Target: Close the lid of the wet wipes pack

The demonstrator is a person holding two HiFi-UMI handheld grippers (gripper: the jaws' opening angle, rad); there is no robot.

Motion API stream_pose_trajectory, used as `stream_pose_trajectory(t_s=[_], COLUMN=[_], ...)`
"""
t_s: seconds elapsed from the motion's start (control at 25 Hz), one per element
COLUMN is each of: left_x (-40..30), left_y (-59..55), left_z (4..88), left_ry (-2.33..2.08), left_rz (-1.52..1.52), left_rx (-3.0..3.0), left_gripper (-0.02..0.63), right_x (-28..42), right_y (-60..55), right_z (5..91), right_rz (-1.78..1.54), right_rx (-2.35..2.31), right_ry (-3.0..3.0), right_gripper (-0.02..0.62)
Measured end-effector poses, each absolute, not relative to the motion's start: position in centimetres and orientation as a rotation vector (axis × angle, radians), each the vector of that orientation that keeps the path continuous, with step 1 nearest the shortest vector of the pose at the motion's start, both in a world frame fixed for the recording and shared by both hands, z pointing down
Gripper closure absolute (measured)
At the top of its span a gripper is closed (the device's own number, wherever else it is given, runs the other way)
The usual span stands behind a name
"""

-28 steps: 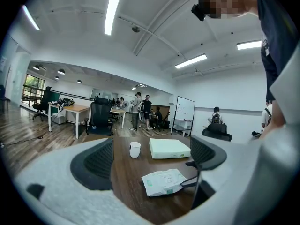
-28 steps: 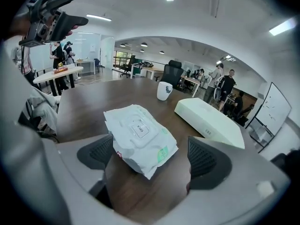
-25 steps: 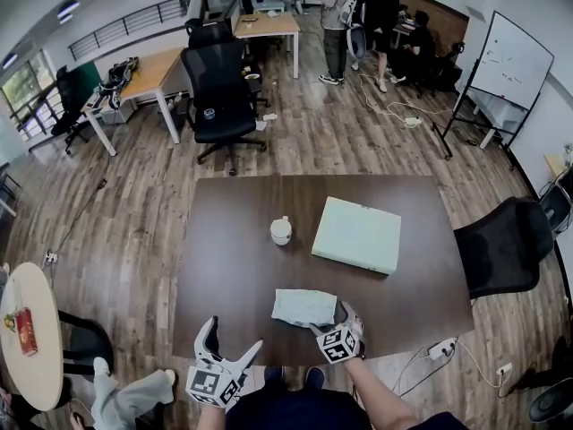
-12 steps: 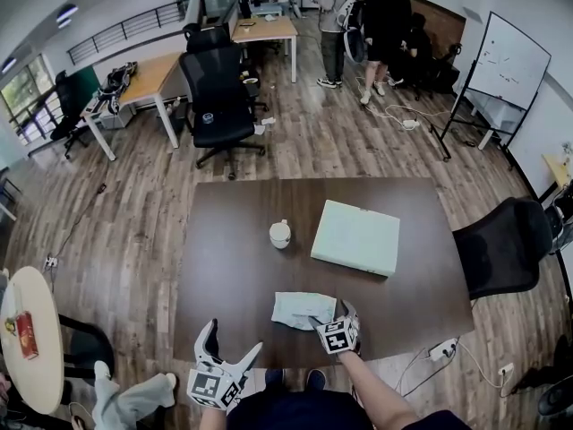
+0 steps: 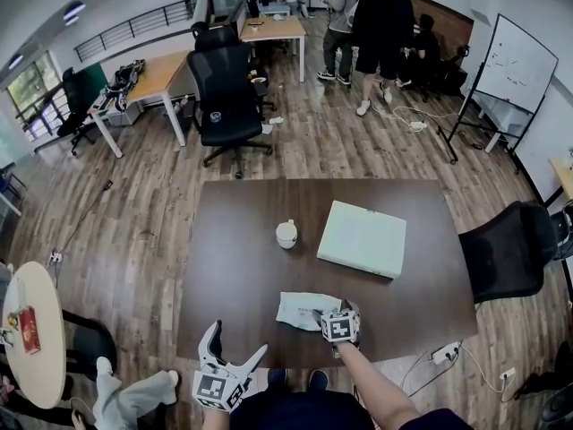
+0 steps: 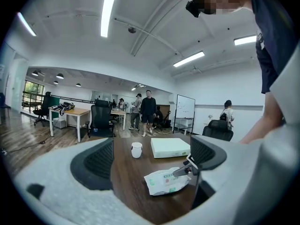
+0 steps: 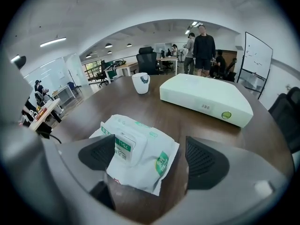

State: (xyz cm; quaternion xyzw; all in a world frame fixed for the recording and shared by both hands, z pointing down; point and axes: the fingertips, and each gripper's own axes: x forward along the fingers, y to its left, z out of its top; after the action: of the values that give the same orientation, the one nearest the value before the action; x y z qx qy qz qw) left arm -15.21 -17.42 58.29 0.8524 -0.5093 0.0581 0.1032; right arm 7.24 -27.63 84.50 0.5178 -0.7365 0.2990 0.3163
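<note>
Bearing everything: dark brown rectangular wooden table [image 5: 242, 240].
Largest thing on it: pale green flat box [image 5: 363, 237], well beyond the pack and out of the way.
Task's thing: soft white wet wipes pack with green print [image 5: 300, 310], lying flat near the table's near edge.
Right gripper [image 7: 151, 157]: tilted down over the pack. Its jaws have just been closing but are not pinching; the pack lies between them, one pad beside the lid and the other clear of the wrapper.
Left gripper [image 5: 237, 339]: held off the near table edge, jaws spread wide, nothing between them.
Cup: small white lidded cup [image 5: 286, 234], left of the box, well apart from the pack.
Lid: white plastic flip lid with a printed label [image 7: 127, 144], on top of the pack. It looks slightly raised; I cannot tell whether it has snapped shut.
Step, as I judge it: lining up to press the lid down.
Next move calls for: a firm downward push on the lid, while the soft pack may slide.
In the way: nothing near.
</note>
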Motion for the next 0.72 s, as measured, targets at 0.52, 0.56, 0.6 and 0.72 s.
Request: stream_pose_trajectory(t_s=[0.52,0.56,0.6,0.72], left_x=[-15.1,-15.1,-15.2,-15.1], left_y=[-17.8,-17.8,-17.9,-17.9], left_z=[58.8,58.8,58.9,58.9], left_ry=[-1.482,-1.483,-1.484,-1.484], left_rz=[0.152,0.151,0.149,0.15], left_rx=[2.5,2.497,2.495,2.491], left_gripper=[0.104,0.104,0.104,0.104], right_x=[7.0,7.0,7.0,7.0], right_y=[-28.3,-28.5,-28.6,-28.5], right_z=[85.9,86.0,86.2,87.0], right_rz=[0.93,0.931,0.935,0.968], right_rx=[1.372,1.369,1.364,1.346], right_ry=[-1.827,-1.824,-1.818,-1.786], right_gripper=[0.118,0.12,0.121,0.12])
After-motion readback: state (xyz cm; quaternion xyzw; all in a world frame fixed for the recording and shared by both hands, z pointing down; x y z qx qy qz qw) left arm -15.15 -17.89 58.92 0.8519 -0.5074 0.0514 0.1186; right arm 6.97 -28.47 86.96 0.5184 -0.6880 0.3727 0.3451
